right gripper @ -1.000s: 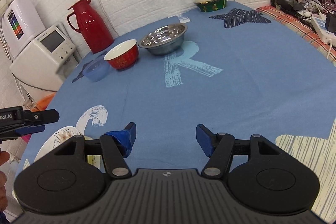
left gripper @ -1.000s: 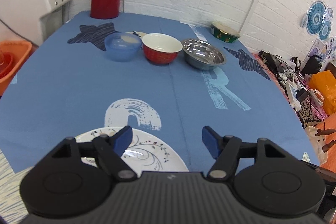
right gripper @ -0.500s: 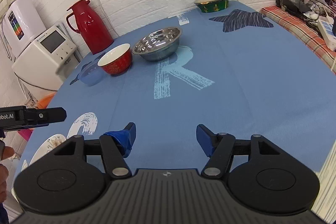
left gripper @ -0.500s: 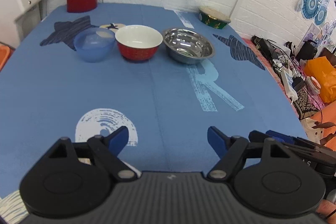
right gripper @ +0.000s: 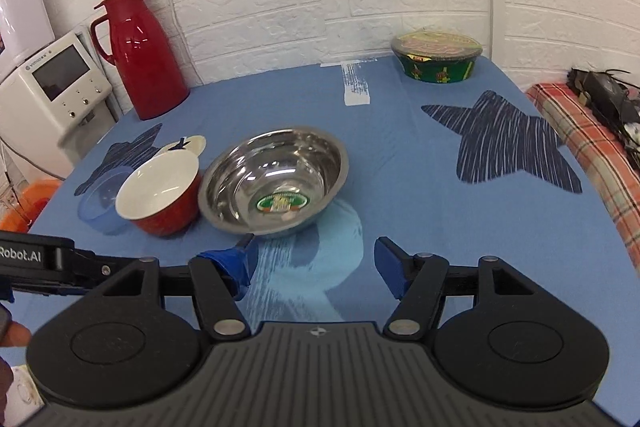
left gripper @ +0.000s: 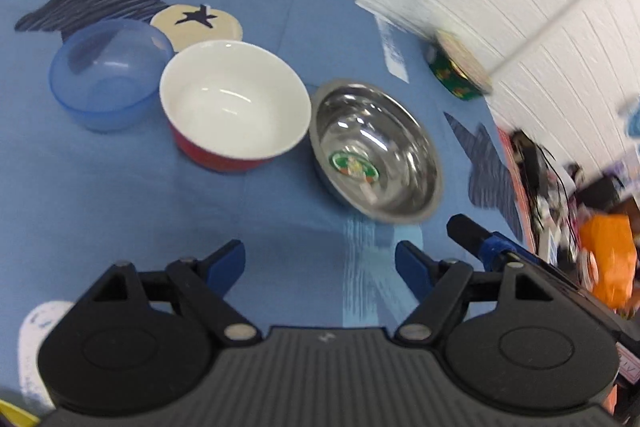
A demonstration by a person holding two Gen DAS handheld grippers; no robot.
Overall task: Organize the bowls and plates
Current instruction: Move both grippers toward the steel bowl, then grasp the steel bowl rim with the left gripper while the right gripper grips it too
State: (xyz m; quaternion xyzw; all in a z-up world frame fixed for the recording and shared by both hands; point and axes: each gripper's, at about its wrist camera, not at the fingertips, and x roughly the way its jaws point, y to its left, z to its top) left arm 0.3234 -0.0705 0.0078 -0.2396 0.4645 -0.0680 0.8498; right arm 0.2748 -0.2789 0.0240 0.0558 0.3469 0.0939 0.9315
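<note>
Hovering low centre of the left wrist view, left gripper [left gripper: 320, 265] jaws open and empty, blue bowl [left gripper: 106, 75], red bowl [left gripper: 234, 105], steel bowl [left gripper: 376, 153] in a row above — right wrist view, right gripper [right gripper: 316, 267] open, empty, steel bowl [right gripper: 274, 181] just above, red bowl [right gripper: 160, 193] left.

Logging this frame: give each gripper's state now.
Left gripper: open, holding nothing.
Right gripper: open, holding nothing.
</note>
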